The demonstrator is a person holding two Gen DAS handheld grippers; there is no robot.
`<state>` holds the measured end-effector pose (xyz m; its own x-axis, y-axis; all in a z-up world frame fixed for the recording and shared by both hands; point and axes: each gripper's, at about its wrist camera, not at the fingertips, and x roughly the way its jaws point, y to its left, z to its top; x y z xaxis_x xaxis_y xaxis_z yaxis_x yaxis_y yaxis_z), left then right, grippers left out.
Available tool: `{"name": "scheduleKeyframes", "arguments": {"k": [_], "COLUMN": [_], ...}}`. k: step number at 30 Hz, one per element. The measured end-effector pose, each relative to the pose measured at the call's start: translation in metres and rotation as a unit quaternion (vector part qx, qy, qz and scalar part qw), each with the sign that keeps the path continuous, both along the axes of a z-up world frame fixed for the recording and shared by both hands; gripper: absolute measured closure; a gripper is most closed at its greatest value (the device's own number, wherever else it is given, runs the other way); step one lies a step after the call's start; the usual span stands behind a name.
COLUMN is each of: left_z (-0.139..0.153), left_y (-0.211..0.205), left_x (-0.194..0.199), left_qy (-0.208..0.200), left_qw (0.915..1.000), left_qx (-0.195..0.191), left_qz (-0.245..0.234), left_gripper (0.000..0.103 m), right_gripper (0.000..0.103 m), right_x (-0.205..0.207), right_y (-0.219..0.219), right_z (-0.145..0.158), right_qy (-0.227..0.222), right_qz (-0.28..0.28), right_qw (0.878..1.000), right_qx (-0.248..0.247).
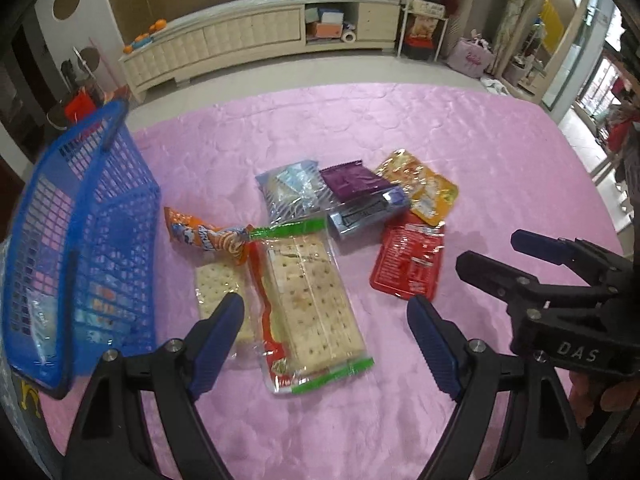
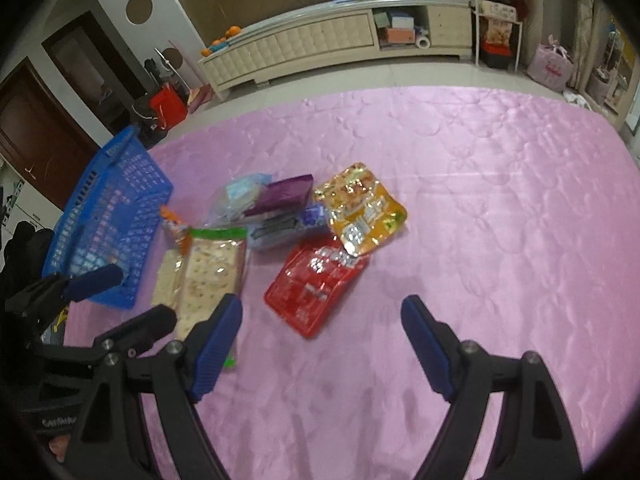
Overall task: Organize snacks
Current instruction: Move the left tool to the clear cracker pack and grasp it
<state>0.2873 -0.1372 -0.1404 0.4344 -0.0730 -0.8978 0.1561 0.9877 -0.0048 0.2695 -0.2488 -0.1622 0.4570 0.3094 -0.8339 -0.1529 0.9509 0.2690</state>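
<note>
Both the left gripper (image 1: 326,314) and right gripper (image 2: 322,316) are held wide apart, empty. The cracker pack (image 1: 310,300), right of the basket (image 1: 92,240), is judged light, brittle, slippery; gripping across its narrow width is advised.

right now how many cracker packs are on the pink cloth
2: a large pack with green ends in front of the left claw, and a smaller plain one touching its left side. None obviously hidden.

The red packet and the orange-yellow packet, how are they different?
The red packet shows white print on plain red; the orange-yellow packet is shiny gold with colourful pictures. The red packet lies nearer the grippers, the orange-yellow packet farther back. The orange-yellow packet's corner overlaps the red packet's far edge. Both are flat, sealed pouches lying on the pink cloth, not in the blue basket.
</note>
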Motion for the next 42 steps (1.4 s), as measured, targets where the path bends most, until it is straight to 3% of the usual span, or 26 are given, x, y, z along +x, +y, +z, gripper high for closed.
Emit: {"name": "scheduleKeyframes", "arguments": {"k": [6,13,17,23,27,29,30,34,42], "left_z": [-0.024,-0.050,-0.059,-0.070,-0.071,-0.072,-0.072,-0.063,-0.035], "left_y": [0.006,0.008,0.002,-0.005,-0.016,-0.017,-0.018,-0.010,0.012], "left_x": [0.018,0.026,0.024,0.027,0.029,0.029,0.029,0.022,0.007], "left_qy": [0.010,0.043,0.050,0.066,0.061,0.057,0.056,0.053,0.018], "left_qw": [0.9995,0.9980,0.9977,0.9963,0.9966,0.9960,0.9956,0.9968,0.9986], "left_qx": [0.009,-0.001,0.017,0.019,0.029,0.048,0.054,0.027,-0.005], "left_qz": [0.027,0.046,0.043,0.052,0.046,0.050,0.052,0.052,0.049], "left_gripper": [0.021,0.021,0.021,0.021,0.023,0.038,0.041,0.049,0.050], "right_gripper": [0.018,0.018,0.018,0.018,0.018,0.018,0.018,0.018,0.018], "right_x": [0.024,0.025,0.025,0.025,0.024,0.024,0.026,0.027,0.028], "right_y": [0.004,0.005,-0.004,-0.014,-0.018,-0.020,-0.021,-0.029,-0.033], "right_z": [-0.022,-0.025,-0.035,-0.033,-0.031,-0.031,-0.031,-0.032,-0.036], "right_qy": [-0.016,-0.021,0.004,0.007,0.008,0.008,0.009,0.016,0.028], "right_qz": [0.009,0.018,0.014,0.002,0.003,-0.001,-0.004,-0.016,-0.023], "right_qw": [1.000,0.998,0.999,0.999,0.999,0.999,0.999,0.999,0.999], "right_qx": [-0.008,-0.061,-0.051,-0.044,-0.044,-0.044,-0.043,-0.033,-0.024]}}
